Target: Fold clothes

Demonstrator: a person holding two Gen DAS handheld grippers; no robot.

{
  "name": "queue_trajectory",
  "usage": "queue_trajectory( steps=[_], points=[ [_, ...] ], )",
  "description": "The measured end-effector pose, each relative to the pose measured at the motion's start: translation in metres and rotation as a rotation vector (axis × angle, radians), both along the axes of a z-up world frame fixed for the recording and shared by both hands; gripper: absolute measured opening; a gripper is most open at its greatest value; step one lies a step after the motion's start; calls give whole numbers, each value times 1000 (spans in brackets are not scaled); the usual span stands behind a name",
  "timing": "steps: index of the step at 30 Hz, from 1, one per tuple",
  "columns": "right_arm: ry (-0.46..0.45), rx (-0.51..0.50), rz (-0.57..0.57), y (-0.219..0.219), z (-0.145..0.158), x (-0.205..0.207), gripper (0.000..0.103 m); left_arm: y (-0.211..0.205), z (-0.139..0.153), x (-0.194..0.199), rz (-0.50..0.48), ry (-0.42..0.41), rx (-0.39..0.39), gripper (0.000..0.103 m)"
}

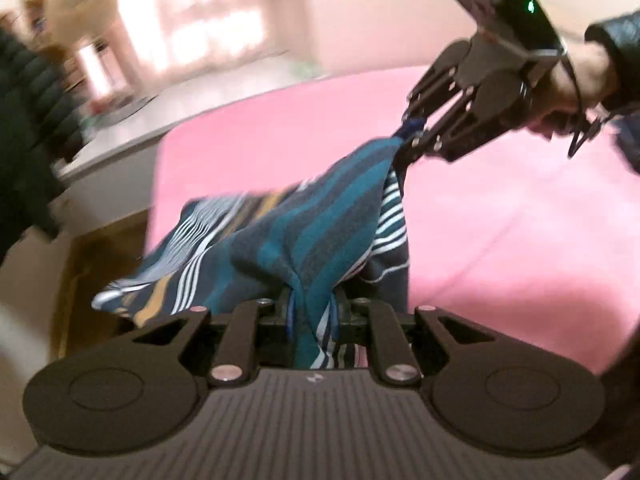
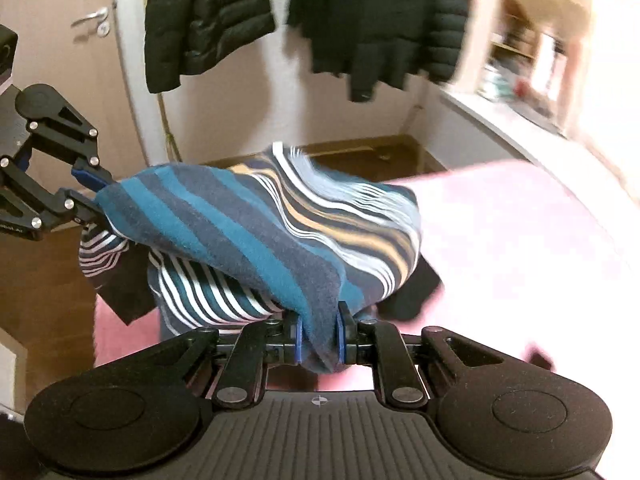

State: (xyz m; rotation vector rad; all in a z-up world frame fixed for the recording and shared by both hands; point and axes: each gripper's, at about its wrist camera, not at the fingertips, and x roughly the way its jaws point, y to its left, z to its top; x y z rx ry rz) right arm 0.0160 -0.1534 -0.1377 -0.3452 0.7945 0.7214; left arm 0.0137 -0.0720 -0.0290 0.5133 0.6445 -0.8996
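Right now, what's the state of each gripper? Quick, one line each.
Left gripper: closed on the striped garment.
Right gripper: closed on the same striped garment, at another edge.

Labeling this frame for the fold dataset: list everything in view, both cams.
striped garment: 1, teal, navy, white and tan, held up over the bed between both grippers
bed cover: 1, pink, beneath the garment
puffer jackets: 2, black, hanging on the wall
door: 1, beige, metal handle, far left
floor: brown wood, past the bed
left gripper: shut on garment
right gripper: shut on garment
hand: 1, dark sleeve, holding right gripper
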Motion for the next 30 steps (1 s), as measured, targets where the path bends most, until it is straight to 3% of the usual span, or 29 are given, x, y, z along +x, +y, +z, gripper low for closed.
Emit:
queue_trajectory(
  steps=[5,7,13,14,15,16,17,19,21,24,27,30],
  points=[
    [65,52,-137,-131,5,-110,14,-99,12,-108,-92,53,-17,12],
    [113,51,-219,-182,2,-155,14,-139,11,-141,-143,113,-46,12],
    [199,-16,-596,-319,-11,-255,14,-274,-12,-215,-402,264,-85,13],
    [208,-43,-668,-335,-16,-266,15,-291,-20,-224,-432,291,-81,17],
    [224,-69,-726,-349,-22,-276,17,-304,-30,-233,-451,323,-72,22],
    [243,-95,-771,-358,-27,-283,32,-315,-39,-239,-474,352,-57,24],
    [253,-130,-815,-363,-32,-289,55,-320,-48,-243,-498,369,-43,26],
    [234,-163,-855,-361,-34,-299,89,-315,-61,-250,-525,364,-17,34],
    [214,-166,-874,-354,-35,-306,89,-298,-75,-234,-505,350,41,42],
    [239,-124,-797,-323,-45,-305,89,-259,-96,-221,-410,313,128,48],
    [266,-103,-656,-283,-72,-289,89,-223,-126,-202,-289,279,238,49],
    [271,-129,-475,-240,-119,-273,89,-195,-146,-190,-213,231,318,51]
  ],
)
